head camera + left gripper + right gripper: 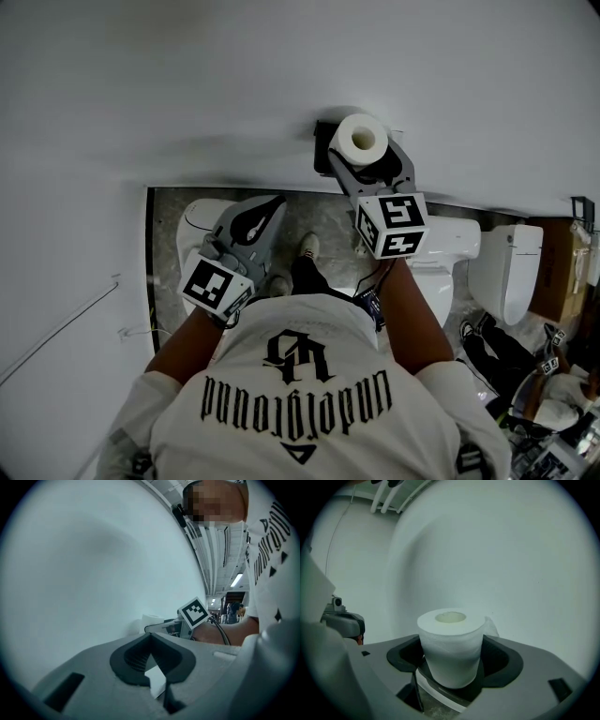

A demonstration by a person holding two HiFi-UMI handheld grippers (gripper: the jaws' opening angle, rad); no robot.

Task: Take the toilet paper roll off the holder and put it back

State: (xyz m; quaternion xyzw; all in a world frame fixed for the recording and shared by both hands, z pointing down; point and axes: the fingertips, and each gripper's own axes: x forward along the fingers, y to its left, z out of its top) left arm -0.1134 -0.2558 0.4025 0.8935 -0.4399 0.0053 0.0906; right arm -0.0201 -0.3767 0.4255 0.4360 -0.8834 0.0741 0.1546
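Note:
A white toilet paper roll (361, 140) stands between the jaws of my right gripper (367, 157), close to the white wall. A black holder (322, 141) shows on the wall just left of the roll, mostly hidden by it; I cannot tell whether the roll touches it. In the right gripper view, the roll (450, 644) stands upright, core hole up, with the right gripper (454, 659) shut on its sides. My left gripper (269, 212) hangs lower and to the left, shut and holding nothing. In the left gripper view, the left gripper (151, 639) has its pads together and the roll (151, 620) is far off.
The white wall (187, 84) fills the upper part of the head view. Below stand a white toilet (202, 221) at the left and another toilet (511, 267) at the right. A brown box (559, 272) lies at the right edge. Another person's legs (502, 356) are at the lower right.

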